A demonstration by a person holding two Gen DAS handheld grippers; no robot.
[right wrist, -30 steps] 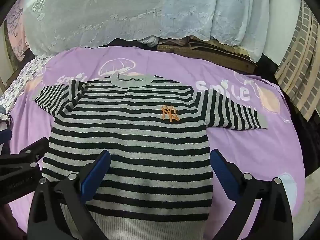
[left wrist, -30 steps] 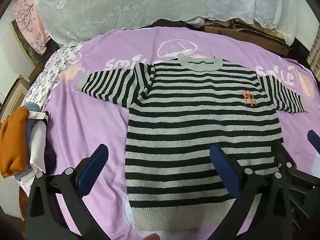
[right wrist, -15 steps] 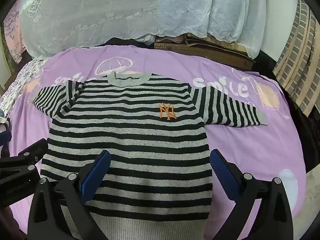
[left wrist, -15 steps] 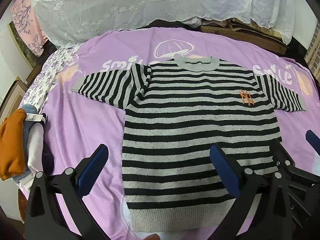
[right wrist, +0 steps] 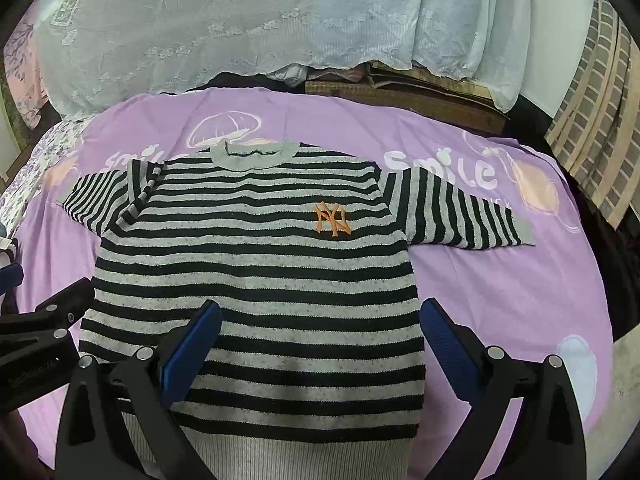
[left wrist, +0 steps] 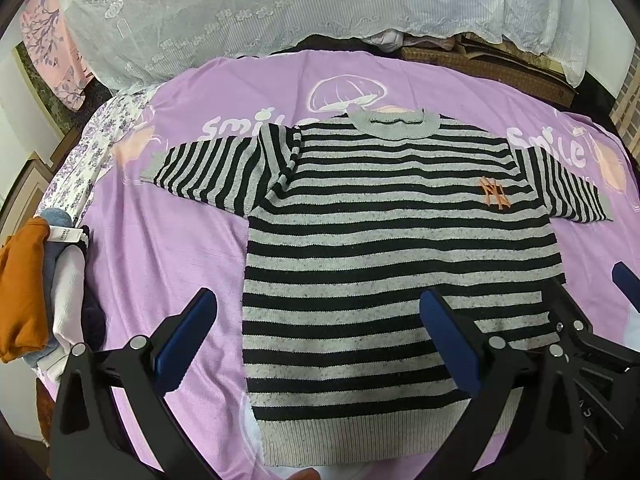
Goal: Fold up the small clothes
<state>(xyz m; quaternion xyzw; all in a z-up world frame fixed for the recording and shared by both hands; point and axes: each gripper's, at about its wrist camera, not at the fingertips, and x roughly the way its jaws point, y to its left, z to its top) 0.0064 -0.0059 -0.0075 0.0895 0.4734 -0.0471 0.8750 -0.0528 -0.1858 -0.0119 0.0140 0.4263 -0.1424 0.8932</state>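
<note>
- Striped knit, black and grey: one small sweater (left wrist: pixel 396 264) lies face up and flat on the purple bedsheet (left wrist: pixel 160 264), collar at the far end, grey ribbed hem nearest the cameras, orange NY logo (right wrist: pixel 333 219) on the chest.
- Both sleeves are spread out sideways. The one by the logo (right wrist: pixel 464 216) lies smooth; the other sleeve (left wrist: pixel 216 176) has a bit of a bunched fold at the shoulder.
- Step-wise I'd say it's laid out and ready, no fold made yet.
- Left gripper (left wrist: pixel 318 340) hovers over the hem corner on its side, blue pads spread wide with nothing between them.
- Right gripper (right wrist: pixel 320 340) does the same above the lower body of the sweater, jaws wide apart and empty too. Two grippers, zero grabs.
- Next move is probably pinching a sleeve or side edge and bringing it across the middle. Knit is floppy and thick, so it needs a proper bite on the fabric, and I'd flatten that bunched shoulder or the fold goes lumpy.
- Off to the side: one stack of folded clothes (left wrist: pixel 44 288), orange piece on the outside, roughly four items but hard to count.
- Behind the bed there's a white lace cover (right wrist: pixel 248 28) draped over stuff.
</note>
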